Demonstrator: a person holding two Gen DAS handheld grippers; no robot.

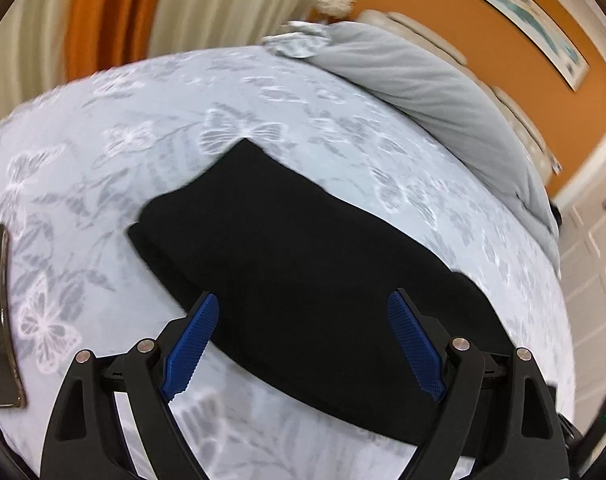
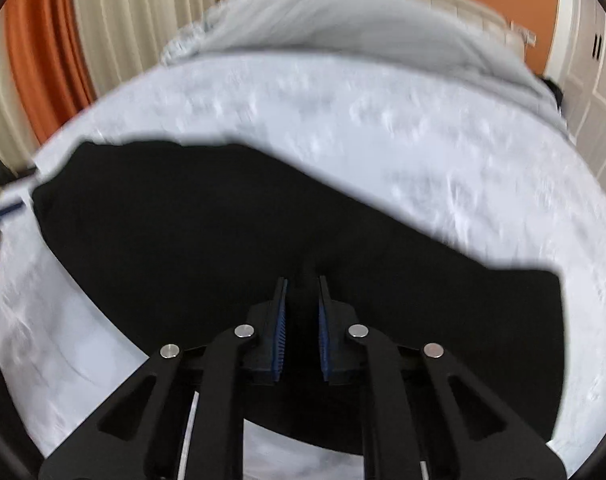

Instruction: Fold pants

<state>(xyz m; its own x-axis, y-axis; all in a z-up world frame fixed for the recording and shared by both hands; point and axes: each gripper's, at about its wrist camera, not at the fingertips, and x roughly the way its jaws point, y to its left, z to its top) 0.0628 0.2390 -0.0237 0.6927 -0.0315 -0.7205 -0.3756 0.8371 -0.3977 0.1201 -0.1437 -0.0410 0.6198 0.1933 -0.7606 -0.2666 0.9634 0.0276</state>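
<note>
Left wrist view: black fabric pants lie partly folded on the butterfly-print bedsheet; left gripper gapes empty, right gripper pinches cloth; further folds likely remain.

Both wrist cameras look steeply down, close above the bed, sharing the black pants

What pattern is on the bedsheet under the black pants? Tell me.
Pale blue-white bedsheet printed with grey and white butterflies and leaves; sharpest in the left wrist view.
</note>
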